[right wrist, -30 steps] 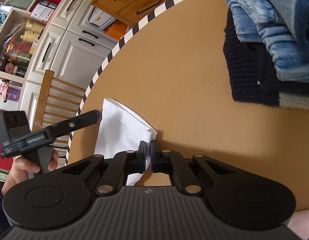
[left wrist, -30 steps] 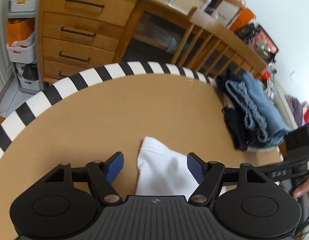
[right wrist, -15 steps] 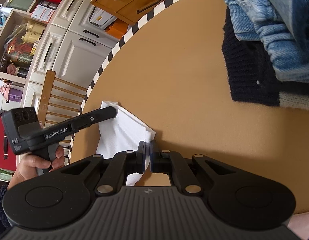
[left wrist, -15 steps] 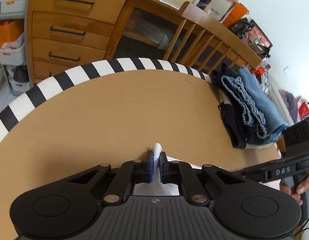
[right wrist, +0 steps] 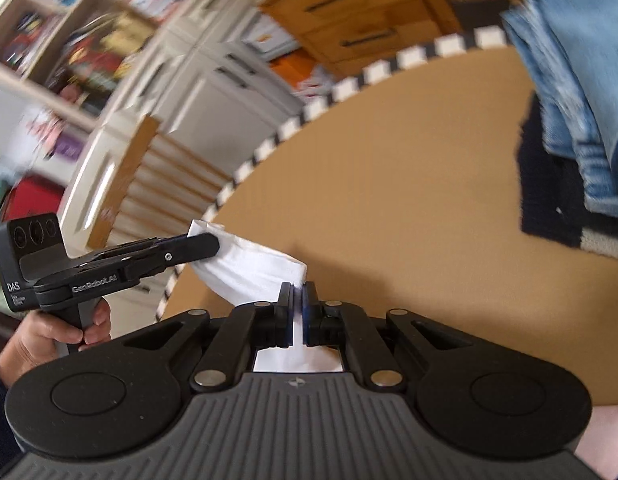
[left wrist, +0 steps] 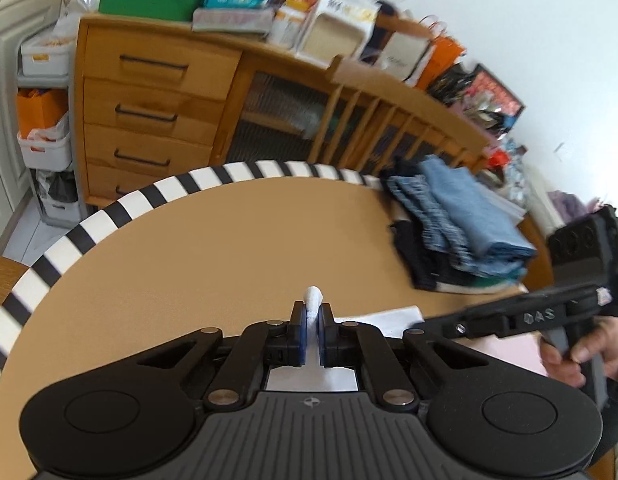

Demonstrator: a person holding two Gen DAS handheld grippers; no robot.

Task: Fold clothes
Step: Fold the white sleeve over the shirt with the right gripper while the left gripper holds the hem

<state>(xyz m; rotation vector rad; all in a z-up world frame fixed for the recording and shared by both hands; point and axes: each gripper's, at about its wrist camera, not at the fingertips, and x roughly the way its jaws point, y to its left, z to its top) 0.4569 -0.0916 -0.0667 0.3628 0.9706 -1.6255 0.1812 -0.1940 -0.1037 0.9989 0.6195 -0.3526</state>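
Left tongs (left wrist: 312,322): pinched tight on a white cloth (right wrist: 253,270) edge.
Right tongs (right wrist: 296,307): clamped on another cloth corner.
Cloth: lifted between both, above the table (left wrist: 213,248).
Folded pile (left wrist: 457,220): well apart.

Black hand-held gripper (left wrist: 312,334), blue pads (left wrist: 302,336)

White cloth (right wrist: 253,270), apparently folded, lifted above table

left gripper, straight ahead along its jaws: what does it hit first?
Probably the bare brown table, then its striped rim. The left gripper, shut on the white garment, appears tilted down; depth is uncertain.
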